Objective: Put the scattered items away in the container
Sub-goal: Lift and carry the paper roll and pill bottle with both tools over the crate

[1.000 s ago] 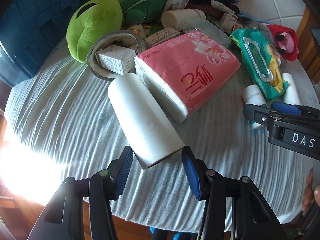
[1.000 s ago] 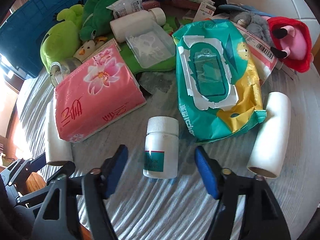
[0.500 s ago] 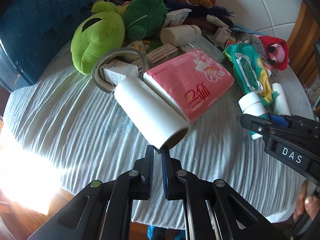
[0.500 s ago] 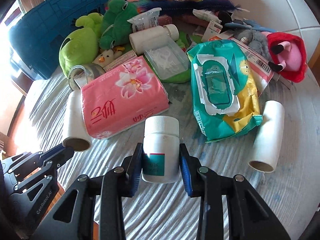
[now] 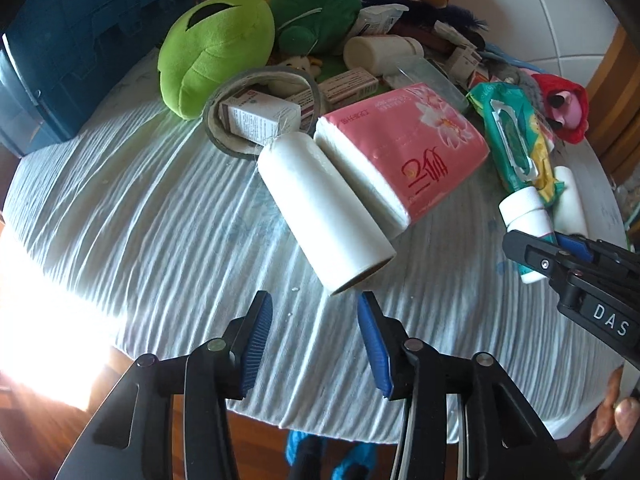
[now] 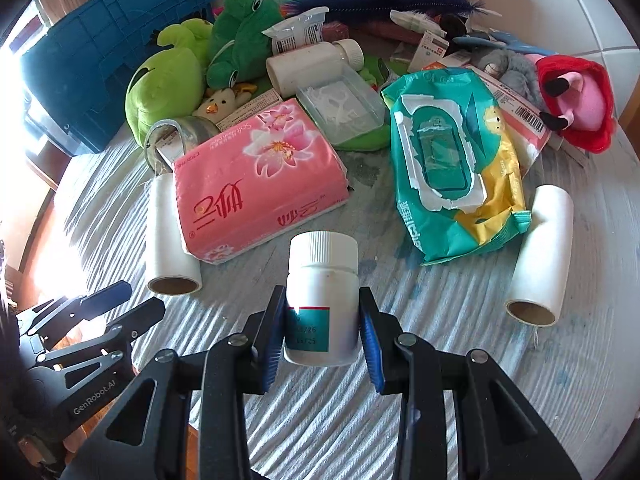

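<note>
My right gripper (image 6: 322,308) is shut on a white pill bottle (image 6: 323,256) with a teal label, held just above the striped cloth; the bottle (image 5: 524,212) also shows in the left wrist view. My left gripper (image 5: 315,306) is open, its jaws are opening, and nothing is between them. A white paper roll (image 5: 320,208) lies on the cloth with its open end just beyond the left fingertips, untouched. The blue crate (image 6: 120,40) stands at the table's far left.
A pink tissue pack (image 6: 256,176) lies against the roll. A green wet-wipes pack (image 6: 452,160) and a second white roll (image 6: 540,256) lie to the right. Plush frogs (image 5: 212,48), a tape ring (image 5: 260,80) holding a box, and other small items crowd the far side.
The right gripper closed on the pill bottle and raised it a little. The left gripper snapped shut in front of the roll's end without catching it, then opened again.
</note>
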Available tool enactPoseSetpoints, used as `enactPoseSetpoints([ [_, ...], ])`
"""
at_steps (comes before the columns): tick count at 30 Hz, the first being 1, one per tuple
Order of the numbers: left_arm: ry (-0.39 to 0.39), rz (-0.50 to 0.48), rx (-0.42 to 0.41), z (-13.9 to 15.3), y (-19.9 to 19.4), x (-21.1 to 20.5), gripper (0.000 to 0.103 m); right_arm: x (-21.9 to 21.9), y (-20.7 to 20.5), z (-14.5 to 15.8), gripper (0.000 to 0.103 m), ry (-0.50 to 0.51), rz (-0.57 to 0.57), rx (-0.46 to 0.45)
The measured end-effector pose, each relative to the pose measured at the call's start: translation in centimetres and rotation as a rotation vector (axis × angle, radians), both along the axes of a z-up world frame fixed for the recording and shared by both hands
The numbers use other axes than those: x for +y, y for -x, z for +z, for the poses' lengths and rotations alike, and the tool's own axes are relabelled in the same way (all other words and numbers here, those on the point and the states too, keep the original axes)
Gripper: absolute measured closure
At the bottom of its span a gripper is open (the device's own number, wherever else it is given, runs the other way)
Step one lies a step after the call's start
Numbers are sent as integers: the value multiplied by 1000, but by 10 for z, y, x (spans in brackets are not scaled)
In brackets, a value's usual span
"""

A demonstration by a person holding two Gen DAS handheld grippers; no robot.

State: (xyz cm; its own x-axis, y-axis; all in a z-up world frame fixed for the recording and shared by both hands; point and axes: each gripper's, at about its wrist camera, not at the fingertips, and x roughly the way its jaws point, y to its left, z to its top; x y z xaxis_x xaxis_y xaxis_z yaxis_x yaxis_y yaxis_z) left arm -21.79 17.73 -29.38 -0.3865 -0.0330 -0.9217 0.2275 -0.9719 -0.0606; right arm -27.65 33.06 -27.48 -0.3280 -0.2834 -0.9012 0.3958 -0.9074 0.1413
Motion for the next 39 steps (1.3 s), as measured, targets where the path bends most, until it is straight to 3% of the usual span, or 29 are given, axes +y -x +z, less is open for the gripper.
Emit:
enactPoseSetpoints([
  [5,-41,26,22,12,-2,0,45,7,-2,1,69,16,-8,-3],
  [8,-8,58,37,23,9,5,35,10,4,4,69,23,13,-8],
  [12,6,143,13,11,35,4,36,4,19,4,69,26,71,-11],
  [14,-35,165,-14,-2,48,5,46,-1,26,1,69,22,104,-16],
  [17,30,205,-44,-18,58,13,54,-6,35,-5,69,19,138,-25],
  [21,52,233,-18,-15,49,21,55,-10,39,-1,69,23,177,-2],
  [25,122,226,37,7,35,33,57,-13,37,19,69,47,206,43],
  [31,140,227,130,52,25,33,58,-25,28,62,69,92,241,125],
  [39,170,211,229,99,14,2,58,-58,14,101,69,103,247,197],
])
